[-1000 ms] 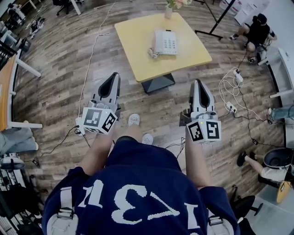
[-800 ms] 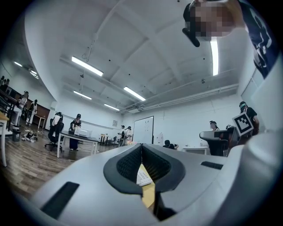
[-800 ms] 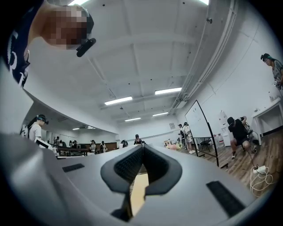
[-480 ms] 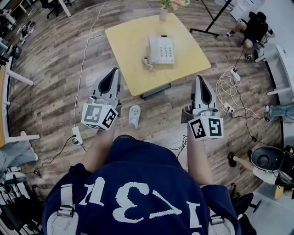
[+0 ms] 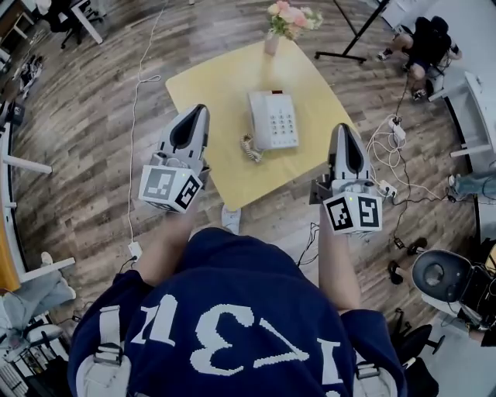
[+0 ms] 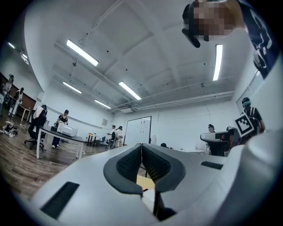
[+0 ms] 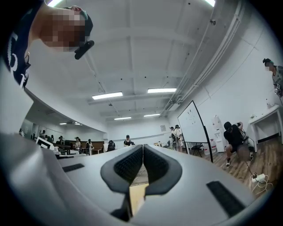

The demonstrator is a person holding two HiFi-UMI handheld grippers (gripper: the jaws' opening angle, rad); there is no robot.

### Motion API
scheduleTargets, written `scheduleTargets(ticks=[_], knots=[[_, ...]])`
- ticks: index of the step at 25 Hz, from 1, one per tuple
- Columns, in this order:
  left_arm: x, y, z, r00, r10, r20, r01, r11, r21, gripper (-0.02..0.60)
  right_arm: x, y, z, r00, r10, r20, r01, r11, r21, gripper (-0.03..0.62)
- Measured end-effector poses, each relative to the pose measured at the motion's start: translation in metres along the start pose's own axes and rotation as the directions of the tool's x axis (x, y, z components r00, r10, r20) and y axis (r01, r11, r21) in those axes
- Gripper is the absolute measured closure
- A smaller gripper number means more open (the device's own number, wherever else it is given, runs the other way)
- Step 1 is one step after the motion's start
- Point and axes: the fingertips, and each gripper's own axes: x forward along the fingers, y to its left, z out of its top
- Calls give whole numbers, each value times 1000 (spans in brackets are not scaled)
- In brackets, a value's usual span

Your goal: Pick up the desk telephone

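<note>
head view steeply down over the yellow table (image 5: 221,97); both gripper views nearly level

Key labels on the desk telephone (image 5: 273,120) are showing too small to read in the head view; in both gripper views, the jaws are blocking all but a sliver of the yellow table (image 6: 146,182).

The counter (image 5: 225,85) is plain yellow; on it the desk telephone (image 5: 273,120) is off-white with a grid of pale grey keys; at the counter's far edge the flowers (image 5: 291,17) are pink; the floor (image 5: 101,132) around the counter is brown wood-grain planking; the left tongs (image 5: 197,109) and right tongs (image 5: 344,127) are light grey with dark ribbed pads (image 6: 128,164); each marker cube (image 5: 169,188) bears black-and-white squares; the shirt (image 5: 225,271) is navy with white numerals.
</note>
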Motion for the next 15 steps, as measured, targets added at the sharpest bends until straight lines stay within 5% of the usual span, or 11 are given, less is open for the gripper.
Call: scheduleTargets(ticks=[15], knots=[[75, 44, -41, 995, -47, -83, 42, 997, -58, 566, 61, -39, -40, 993, -73, -96, 76, 996, 35, 566]])
